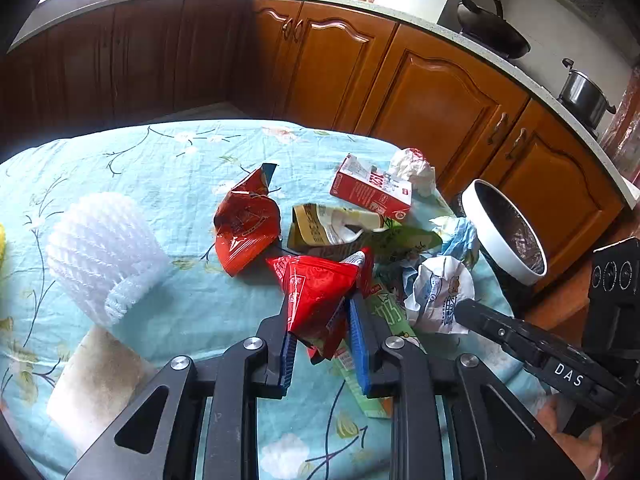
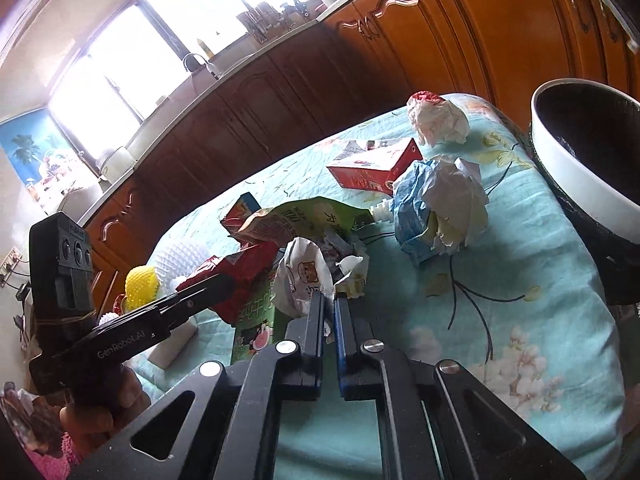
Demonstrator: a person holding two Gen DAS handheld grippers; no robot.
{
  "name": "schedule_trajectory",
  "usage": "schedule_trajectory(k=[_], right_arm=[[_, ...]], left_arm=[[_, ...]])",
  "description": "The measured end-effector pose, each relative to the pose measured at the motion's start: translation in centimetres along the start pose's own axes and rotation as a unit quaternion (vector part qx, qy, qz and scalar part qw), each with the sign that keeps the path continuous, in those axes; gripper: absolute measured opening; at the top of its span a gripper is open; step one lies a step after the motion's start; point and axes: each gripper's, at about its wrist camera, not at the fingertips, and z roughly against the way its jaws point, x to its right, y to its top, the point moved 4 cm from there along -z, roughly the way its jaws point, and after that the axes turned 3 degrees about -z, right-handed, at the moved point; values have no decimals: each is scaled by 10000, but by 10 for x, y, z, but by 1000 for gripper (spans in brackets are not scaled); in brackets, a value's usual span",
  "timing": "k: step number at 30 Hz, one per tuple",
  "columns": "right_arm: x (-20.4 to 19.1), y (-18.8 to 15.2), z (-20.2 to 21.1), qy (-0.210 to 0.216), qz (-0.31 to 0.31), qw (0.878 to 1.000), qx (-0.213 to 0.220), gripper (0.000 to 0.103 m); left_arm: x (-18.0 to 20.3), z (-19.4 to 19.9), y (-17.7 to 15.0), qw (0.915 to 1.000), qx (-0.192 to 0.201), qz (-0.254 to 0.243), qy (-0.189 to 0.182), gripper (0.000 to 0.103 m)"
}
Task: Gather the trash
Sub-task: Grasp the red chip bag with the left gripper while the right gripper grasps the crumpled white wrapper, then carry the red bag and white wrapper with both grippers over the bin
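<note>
My left gripper (image 1: 320,300) is shut on a red snack wrapper (image 1: 316,292) and holds it just above the table; it also shows in the right wrist view (image 2: 236,276). My right gripper (image 2: 329,300) is shut on a crumpled white paper wrapper (image 2: 300,280), which shows in the left wrist view (image 1: 440,296). More trash lies on the table: another red wrapper (image 1: 244,228), a beige pouch (image 1: 332,228), a red and white carton (image 1: 372,188), a white paper ball (image 1: 412,168) and a blue and white paper ball (image 2: 440,208). The white-rimmed bin (image 2: 580,176) with a black liner stands at the table's right edge.
The table has a light blue floral cloth (image 1: 160,160). A white foam fruit net (image 1: 100,248) lies at the left, with a yellow one (image 2: 140,284) beside it. A green juice pack (image 1: 360,364) lies under my left gripper. Wooden cabinets (image 1: 440,92) run behind the table.
</note>
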Motion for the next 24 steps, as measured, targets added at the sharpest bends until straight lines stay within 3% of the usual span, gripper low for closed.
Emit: schedule_trajectory(k=[12, 24], right_arm=[[-7, 3, 57, 109, 160, 9991, 378, 2], [34, 16, 109, -281, -73, 9958, 872, 2]], left_arm=[[27, 58, 1, 9985, 406, -276, -235, 22], [83, 46, 7, 9946, 364, -757, -610, 22]])
